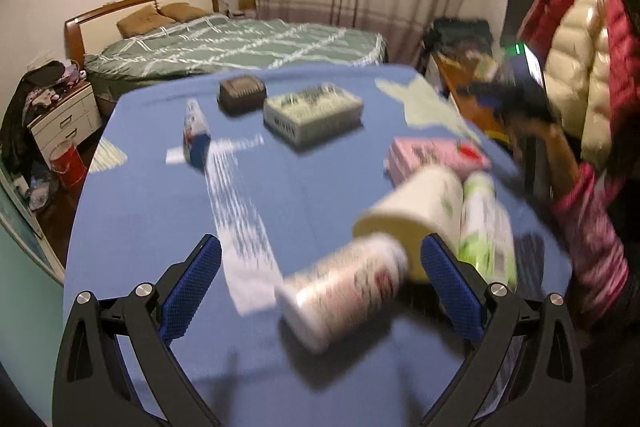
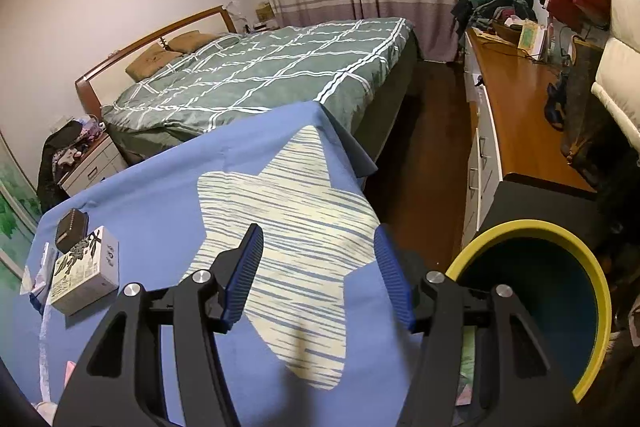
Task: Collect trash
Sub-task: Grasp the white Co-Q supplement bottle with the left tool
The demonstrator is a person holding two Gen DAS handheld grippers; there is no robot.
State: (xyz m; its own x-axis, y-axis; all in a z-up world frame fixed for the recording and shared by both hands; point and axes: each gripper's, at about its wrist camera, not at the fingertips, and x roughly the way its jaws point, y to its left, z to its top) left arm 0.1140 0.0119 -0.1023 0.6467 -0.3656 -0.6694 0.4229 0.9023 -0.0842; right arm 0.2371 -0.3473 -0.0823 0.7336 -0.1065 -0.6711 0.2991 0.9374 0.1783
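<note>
On the blue tablecloth [image 1: 152, 211], a white paper cup with red print [image 1: 344, 291] lies on its side between the blue pads of my open left gripper [image 1: 320, 267], untouched. Behind it lie a cream cup [image 1: 416, 211] and a green-and-white packet [image 1: 486, 227]. A pink carton [image 1: 436, 157], a grey-green box [image 1: 314, 115], a dark box [image 1: 242, 93] and a small blue-and-white carton [image 1: 196, 137] lie farther off. My right gripper [image 2: 320, 275] is open and empty over a star patch [image 2: 288, 227]. A yellow-rimmed bin [image 2: 560, 291] stands right of it.
A bed with a green checked cover [image 2: 260, 75] stands beyond the table. A wooden desk [image 2: 520, 115] with clutter runs along the right wall. A person in a red and cream jacket [image 1: 580, 67] is at the right. A nightstand [image 1: 64, 119] and a red bucket [image 1: 68, 163] stand at the left.
</note>
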